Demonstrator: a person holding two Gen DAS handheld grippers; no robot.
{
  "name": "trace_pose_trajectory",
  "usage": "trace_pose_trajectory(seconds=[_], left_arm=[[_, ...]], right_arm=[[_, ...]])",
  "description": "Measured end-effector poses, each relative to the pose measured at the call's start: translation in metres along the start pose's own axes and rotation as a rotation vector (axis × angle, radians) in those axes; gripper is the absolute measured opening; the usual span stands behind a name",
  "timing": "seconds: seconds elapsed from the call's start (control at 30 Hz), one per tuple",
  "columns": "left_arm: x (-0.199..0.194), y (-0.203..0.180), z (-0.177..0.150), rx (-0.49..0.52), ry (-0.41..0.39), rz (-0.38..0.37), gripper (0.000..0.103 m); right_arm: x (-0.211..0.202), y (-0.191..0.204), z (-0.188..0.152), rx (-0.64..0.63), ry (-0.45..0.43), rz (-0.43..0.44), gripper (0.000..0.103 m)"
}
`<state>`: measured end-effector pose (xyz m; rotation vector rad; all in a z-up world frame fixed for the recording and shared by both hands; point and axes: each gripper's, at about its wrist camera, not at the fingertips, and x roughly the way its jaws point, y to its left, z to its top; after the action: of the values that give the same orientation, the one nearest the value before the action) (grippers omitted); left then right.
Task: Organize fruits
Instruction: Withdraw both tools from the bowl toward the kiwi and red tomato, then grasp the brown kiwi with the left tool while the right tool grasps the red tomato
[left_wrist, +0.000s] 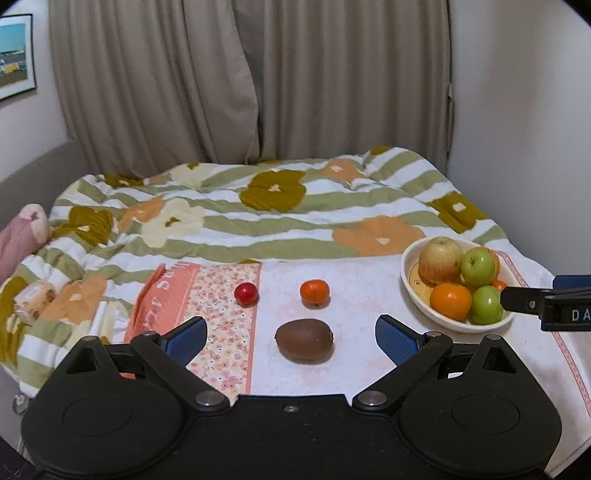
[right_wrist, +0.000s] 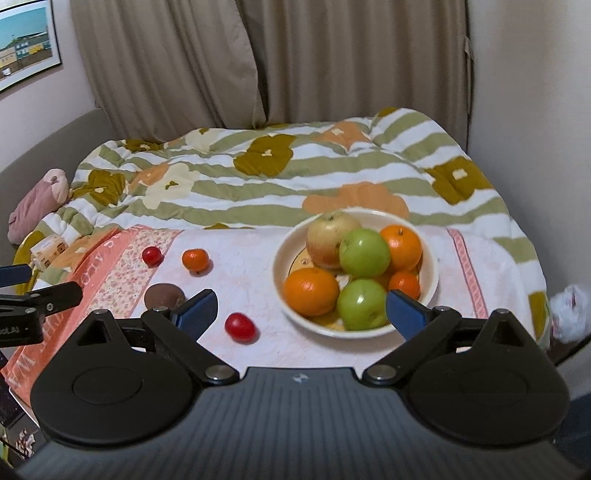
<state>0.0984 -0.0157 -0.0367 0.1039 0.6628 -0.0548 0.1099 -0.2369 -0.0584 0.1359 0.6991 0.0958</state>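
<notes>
Left wrist: cloth (left_wrist: 168, 295) lettering unreadable.

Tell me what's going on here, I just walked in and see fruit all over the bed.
A person is sorting fruit with two handheld grippers. The left gripper and the right gripper are both open and hold nothing. The cream ceramic bowl already holds apples and oranges. Out on the pale cloth lie a brown oval kiwi, a small orange tangerine and two small red round fruits.

Cream bowl (right_wrist: 430, 271) holds apples and oranges; kiwi (left_wrist: 304, 340), mandarin (left_wrist: 314, 291), two red fruits lie loose.
</notes>
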Motion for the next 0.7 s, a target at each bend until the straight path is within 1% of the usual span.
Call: trace_pose_trajectory(seconds=[0.23,0.4,0.57,0.7], left_arm=[[0.029,0.022,-0.005,0.027,0.038,-0.099,0.100],[0.062,0.033,-0.008,0.045,0.066,-0.160,0.100],[0.102,0.035,-0.011,0.051,0.118,-0.216,0.099],[0.131,0.029,-0.014,0.063,0.161,-0.241,0.099]], right_arm=[[0.010,0.026,-0.019,0.084,0.011,-0.062,0.103],[0.024,0.042,-0.033,0.136,0.016,-0.109,0.103],[0.041,0.054,-0.045,0.176,0.009,-0.154,0.103],[0.058,0.063,-0.052,0.201,0.013,-0.185,0.103]])
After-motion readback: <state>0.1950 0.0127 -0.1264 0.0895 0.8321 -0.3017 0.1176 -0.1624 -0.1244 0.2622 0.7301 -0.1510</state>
